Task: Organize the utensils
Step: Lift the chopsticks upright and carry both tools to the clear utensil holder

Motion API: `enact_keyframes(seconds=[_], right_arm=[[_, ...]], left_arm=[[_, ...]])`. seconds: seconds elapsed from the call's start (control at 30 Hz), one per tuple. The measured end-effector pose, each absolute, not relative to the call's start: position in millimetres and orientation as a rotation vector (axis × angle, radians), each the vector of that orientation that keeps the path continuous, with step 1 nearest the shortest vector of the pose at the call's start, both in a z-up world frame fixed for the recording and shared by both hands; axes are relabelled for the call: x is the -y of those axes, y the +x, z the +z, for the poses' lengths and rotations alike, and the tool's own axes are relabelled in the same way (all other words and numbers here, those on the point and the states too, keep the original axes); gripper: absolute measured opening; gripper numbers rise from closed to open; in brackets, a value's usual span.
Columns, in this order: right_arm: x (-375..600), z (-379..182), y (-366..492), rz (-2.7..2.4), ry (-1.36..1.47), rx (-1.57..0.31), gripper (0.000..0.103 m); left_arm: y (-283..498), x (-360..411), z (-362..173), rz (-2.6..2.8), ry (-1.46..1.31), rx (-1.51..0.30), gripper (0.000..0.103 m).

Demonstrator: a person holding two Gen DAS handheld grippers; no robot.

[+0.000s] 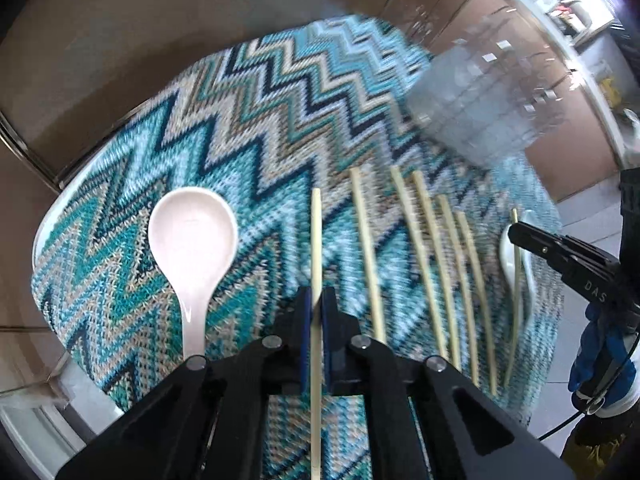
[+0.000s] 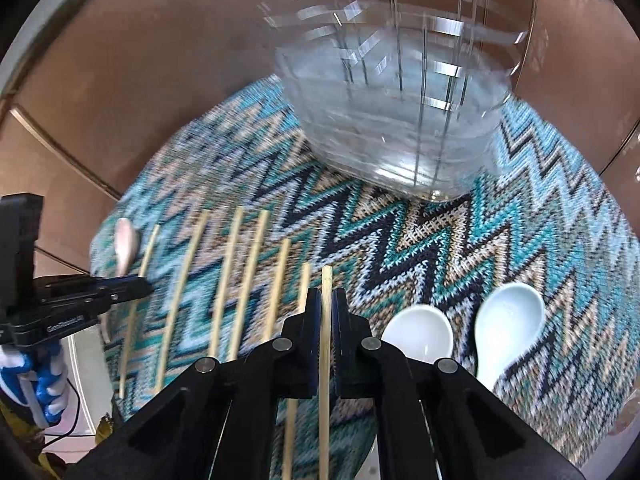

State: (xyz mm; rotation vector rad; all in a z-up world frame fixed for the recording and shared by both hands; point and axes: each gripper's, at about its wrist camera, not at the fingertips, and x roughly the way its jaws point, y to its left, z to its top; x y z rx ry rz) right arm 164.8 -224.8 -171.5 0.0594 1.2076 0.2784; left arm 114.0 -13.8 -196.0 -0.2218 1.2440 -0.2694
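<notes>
My left gripper (image 1: pixel 316 300) is shut on a bamboo chopstick (image 1: pixel 316 248) that runs between its fingers over the zigzag mat (image 1: pixel 224 128). My right gripper (image 2: pixel 327 300) is shut on another chopstick (image 2: pixel 326 320). Several more chopsticks (image 1: pixel 424 248) lie side by side on the mat; they also show in the right wrist view (image 2: pixel 228 280). A white ceramic spoon (image 1: pixel 192 240) lies left of my left gripper. Two pale spoons (image 2: pixel 420 334) (image 2: pixel 508 320) lie right of my right gripper. A clear plastic organizer (image 2: pixel 400 120) stands at the mat's far side.
The mat covers a small white table (image 1: pixel 48 216) over a brown tiled floor (image 1: pixel 120 40). The right gripper (image 1: pixel 560 248) shows at the right of the left wrist view; the left gripper (image 2: pixel 92 296) shows at the left of the right wrist view.
</notes>
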Motion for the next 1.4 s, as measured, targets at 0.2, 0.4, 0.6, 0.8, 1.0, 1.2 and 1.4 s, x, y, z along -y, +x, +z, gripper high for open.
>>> enact_keyframes(seconds=[0.2,0.4,0.6,0.8,1.0,1.2,1.4], right_arm=[[222,-121,121,0.295,0.039,-1.071,0.005],[225,-76,76,0.279,0.029,-0.933,0.005],[232,-45,44,0.242,0.045,-0.833,0.005],[235,-12,28,0.231,0.054,-0.731,0.005],[236,12,33,0.253,0.073,-0.637,0.005],[246,43,59,0.271,0.108,-0.506,0.005],[262,63,100,0.245,0.120,-0.353,0.005]], left_arm=[[84,7,-138,-0.344,-0.189,-1.043,0.005],[61,-1,-72,-0.388,-0.180,-0.831,0.005],[48,-3,-27,-0.412,-0.145,-0.707,0.005],[48,4,0,-0.428,-0.124,-0.629,0.005],[58,18,12,-0.441,-0.132,-0.584,0.005],[98,36,35,-0.458,-0.223,-0.445,0.005],[151,69,51,-0.463,-0.308,-0.280,0.005]])
